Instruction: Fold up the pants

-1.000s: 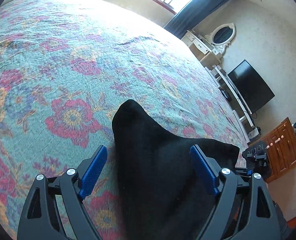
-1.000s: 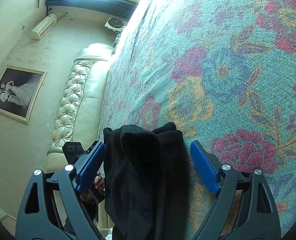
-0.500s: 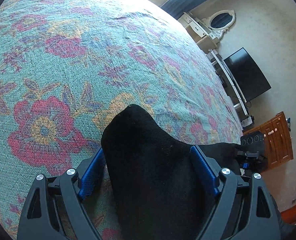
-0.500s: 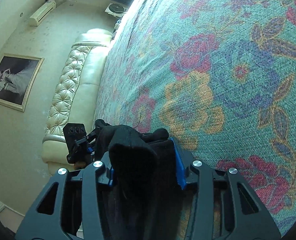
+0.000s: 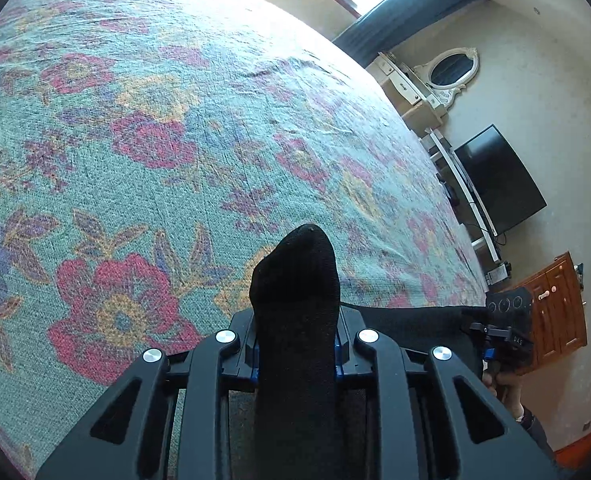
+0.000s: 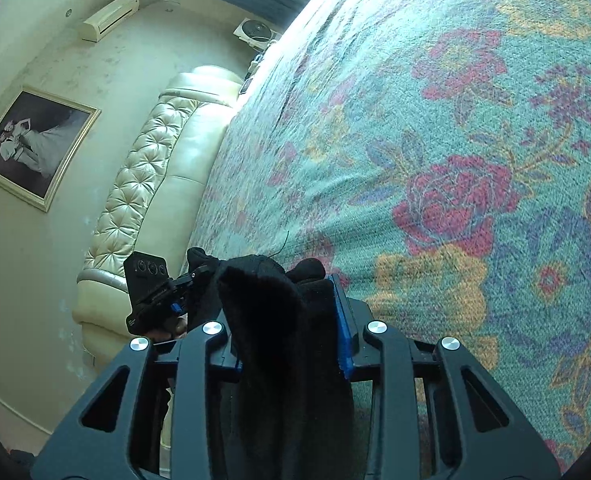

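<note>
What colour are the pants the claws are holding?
Black. The pants are plain black all over, seen best in the left wrist view against the flowery bedspread.

Left claw [image 5: 295,356] clamped on black fabric; right claw [image 6: 291,336] likewise (both low over bed).

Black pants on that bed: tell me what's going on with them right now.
A person is folding black pants on a bed with a floral bedspread, using two grippers. The left hand-held gripper is shut on a bunch of the black fabric, which pokes out past its fingers. The right hand-held gripper is likewise shut on another part of the pants. Each gripper shows at the edge of the other's view.
</note>
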`<state>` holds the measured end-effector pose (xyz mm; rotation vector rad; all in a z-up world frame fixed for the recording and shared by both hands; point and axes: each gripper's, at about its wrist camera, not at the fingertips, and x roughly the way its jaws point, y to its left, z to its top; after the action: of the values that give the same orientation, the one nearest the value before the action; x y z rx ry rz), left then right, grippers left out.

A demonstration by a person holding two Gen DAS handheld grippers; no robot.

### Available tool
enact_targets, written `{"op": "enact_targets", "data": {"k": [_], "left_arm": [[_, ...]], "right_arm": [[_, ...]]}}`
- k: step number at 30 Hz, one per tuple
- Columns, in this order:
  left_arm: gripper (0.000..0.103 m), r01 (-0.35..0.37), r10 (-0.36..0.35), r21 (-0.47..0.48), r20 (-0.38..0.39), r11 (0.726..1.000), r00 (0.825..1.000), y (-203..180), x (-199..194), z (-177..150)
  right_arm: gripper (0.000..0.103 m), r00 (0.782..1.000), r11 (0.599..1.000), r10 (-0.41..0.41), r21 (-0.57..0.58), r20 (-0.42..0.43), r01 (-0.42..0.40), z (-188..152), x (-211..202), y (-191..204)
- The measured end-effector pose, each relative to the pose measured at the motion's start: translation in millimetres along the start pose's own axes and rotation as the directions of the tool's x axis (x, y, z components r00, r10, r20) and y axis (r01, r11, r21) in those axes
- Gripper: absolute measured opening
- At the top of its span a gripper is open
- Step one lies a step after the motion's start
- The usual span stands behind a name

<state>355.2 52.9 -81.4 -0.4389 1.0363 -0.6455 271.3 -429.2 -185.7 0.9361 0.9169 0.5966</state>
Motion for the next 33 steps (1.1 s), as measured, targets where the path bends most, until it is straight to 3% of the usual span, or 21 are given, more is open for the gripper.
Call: {"op": "enact_targets", "data": {"k": [4, 7, 9, 12, 15, 22, 26, 30, 33], "left_arm": [[0.026, -0.019, 0.019, 0.007, 0.000, 1.000, 1.000, 4.5, 8.3, 15.2], [0.042, 0.000, 0.000, -0.002, -0.007, 1.000, 1.000, 13.6, 9.2, 10.9], [0.046, 0.041, -0.040, -0.044, 0.037, 0.998, 0.999, 24.1, -6.9, 4.0], [0.046, 0.087, -0.079, -0.091, 0.089, 0.992, 0.993, 35.1, -39.0, -16.7], [0.047, 0.057, -0.051, -0.064, 0.098, 0.996, 0.994, 34.2, -68.0, -49.7], [0.065, 0.074, -0.068, -0.120, 0.057, 0.990, 0.996, 26.1, -96.4, -129.6], [0.076, 0.023, -0.016, -0.093, 0.074, 0.995, 0.997, 12.9, -102.1, -144.5], [0.080, 0.089, -0.080, -0.159, 0.063, 0.983, 0.995, 14.0, -96.8, -143.5], [0.080, 0.115, -0.115, -0.124, 0.014, 0.986, 0.993, 6.8, -88.8, -139.7]], "right_arm": [[0.039, 1.000, 0.997, -0.010, 0.070, -0.012, 0.011, 5.7, 9.7, -19.6], [0.051, 0.999, 0.995, 0.043, 0.092, -0.018, -0.041, -3.4, -4.2, -25.2], [0.066, 0.997, 0.991, 0.081, 0.107, -0.011, -0.079, -16.4, -20.9, -25.8], [0.072, 0.994, 0.984, 0.113, 0.136, -0.004, -0.111, -42.9, -44.2, -27.3], [0.079, 0.989, 0.976, 0.147, 0.161, -0.005, -0.145, -72.8, -58.2, -24.4], [0.082, 0.980, 0.960, 0.198, 0.197, 0.024, -0.199, -113.2, -69.2, -21.2], [0.082, 0.978, 0.958, 0.210, 0.196, 0.008, -0.207, -118.5, -71.0, -17.9], [0.082, 0.975, 0.951, 0.217, 0.216, 0.047, -0.222, -125.6, -85.6, -27.2], [0.082, 0.972, 0.945, 0.231, 0.230, 0.038, -0.233, -125.8, -79.8, -27.9]]}}
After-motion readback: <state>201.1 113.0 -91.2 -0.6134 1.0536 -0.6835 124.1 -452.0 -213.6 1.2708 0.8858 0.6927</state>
